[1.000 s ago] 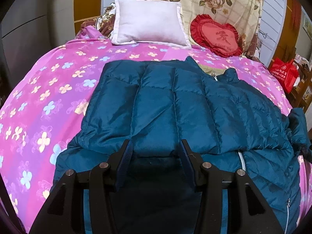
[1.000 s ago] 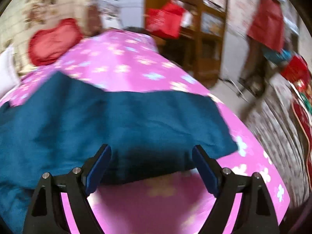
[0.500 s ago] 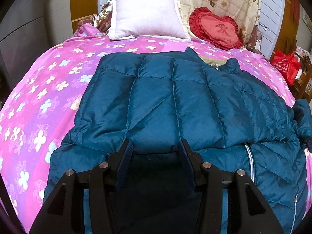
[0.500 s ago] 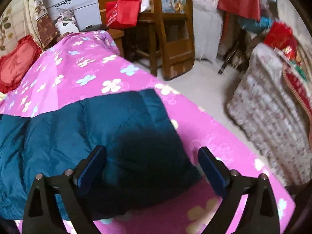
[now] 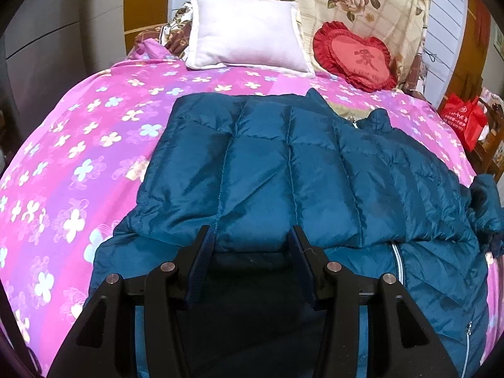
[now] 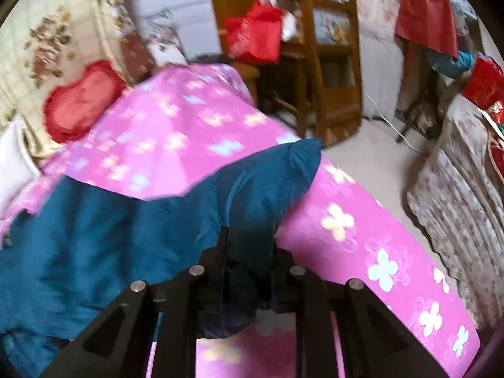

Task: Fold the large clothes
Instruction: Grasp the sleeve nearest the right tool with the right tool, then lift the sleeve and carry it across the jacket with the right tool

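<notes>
The blue quilted down jacket [image 5: 283,173] lies spread on the pink flowered bedspread [image 5: 78,163], one side panel already folded over its front; in the left wrist view its long axis runs from about 11 o'clock, where the folded edge reaches toward the pillows, down to 5 o'clock, where the zipper [image 5: 397,260] shows. The left gripper [image 5: 252,245] sits at 6 o'clock of that view with its jaws about halfway apart and the near edge of the folded panel bulging between them; whether the pads truly press on the fabric I cannot tell. In the right wrist view the loose part of the jacket, seemingly a sleeve [image 6: 267,189], stretches from the right gripper [image 6: 249,252] toward 1 o'clock, its end lifted off the bedspread, with the body of the jacket spreading toward 9 o'clock. The right gripper's jaws are drawn tight on a bunch of this fabric, so the right hand is the one placed to carry the piece, probably toward 9 o'clock, over the jacket's front. Beyond the jacket, a white pillow [image 5: 249,37] stands at 12 o'clock in the left view and a red heart-shaped cushion [image 5: 356,56] at 1 o'clock bears a single dark Chinese character. A red shopping bag [image 5: 463,119] at 2 o'clock carries white print too small to read.
</notes>
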### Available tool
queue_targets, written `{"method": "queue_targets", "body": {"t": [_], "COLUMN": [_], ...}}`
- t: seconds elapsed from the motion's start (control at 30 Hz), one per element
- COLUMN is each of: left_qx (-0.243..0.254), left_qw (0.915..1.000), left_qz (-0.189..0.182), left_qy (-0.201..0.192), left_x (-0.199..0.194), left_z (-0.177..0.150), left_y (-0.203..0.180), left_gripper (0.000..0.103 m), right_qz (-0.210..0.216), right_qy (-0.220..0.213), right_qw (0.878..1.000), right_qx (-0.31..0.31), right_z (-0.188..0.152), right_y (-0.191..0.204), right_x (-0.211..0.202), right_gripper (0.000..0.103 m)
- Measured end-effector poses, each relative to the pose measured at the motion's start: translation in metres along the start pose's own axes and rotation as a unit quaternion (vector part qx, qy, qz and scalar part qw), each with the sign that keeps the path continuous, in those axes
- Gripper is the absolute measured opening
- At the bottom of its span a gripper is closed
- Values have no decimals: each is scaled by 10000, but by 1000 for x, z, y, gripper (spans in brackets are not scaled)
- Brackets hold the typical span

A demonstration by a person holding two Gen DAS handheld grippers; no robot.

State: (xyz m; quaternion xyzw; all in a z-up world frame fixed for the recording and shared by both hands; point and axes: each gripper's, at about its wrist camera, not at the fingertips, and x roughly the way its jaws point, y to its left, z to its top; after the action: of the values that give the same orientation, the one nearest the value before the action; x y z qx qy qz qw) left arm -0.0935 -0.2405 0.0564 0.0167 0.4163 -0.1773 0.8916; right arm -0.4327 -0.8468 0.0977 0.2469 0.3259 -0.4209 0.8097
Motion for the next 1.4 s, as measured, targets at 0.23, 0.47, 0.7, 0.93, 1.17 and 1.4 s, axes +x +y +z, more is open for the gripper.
{"method": "queue_targets", "body": {"t": [0.23, 0.47, 0.7, 0.93, 1.17, 1.4], "left_qx": [-20, 30, -111, -474, -808, -1252], "left_qw": [9999, 9999, 9999, 9987, 9960, 9908], "left_qz": [102, 99, 54, -86, -250, -459], "left_qy": [29, -31, -63, -188, -301, -224], "left_x": [-2, -7, -12, -21, -28, -26], "left_z": [1, 2, 6, 12, 19, 22], "left_y": [3, 5, 11, 25, 41, 59], "left_gripper": [25, 25, 25, 25, 25, 25], "right_qz": [669, 1298, 2056, 2783, 3306, 3638], "right_qy": [-457, -732, -717, -388, 152, 828], "right_qw": [9944, 9791, 9566, 9313, 9037, 8739], "right_qx": [-674, -1383, -1936, -2319, -2715, -3117], "right_z": [28, 39, 26, 0, -51, -126], "right_y": [77, 170, 259, 345, 424, 494], "right_x": [-66, -117, -154, -173, -163, -135], "right_gripper": [19, 19, 19, 19, 19, 19]}}
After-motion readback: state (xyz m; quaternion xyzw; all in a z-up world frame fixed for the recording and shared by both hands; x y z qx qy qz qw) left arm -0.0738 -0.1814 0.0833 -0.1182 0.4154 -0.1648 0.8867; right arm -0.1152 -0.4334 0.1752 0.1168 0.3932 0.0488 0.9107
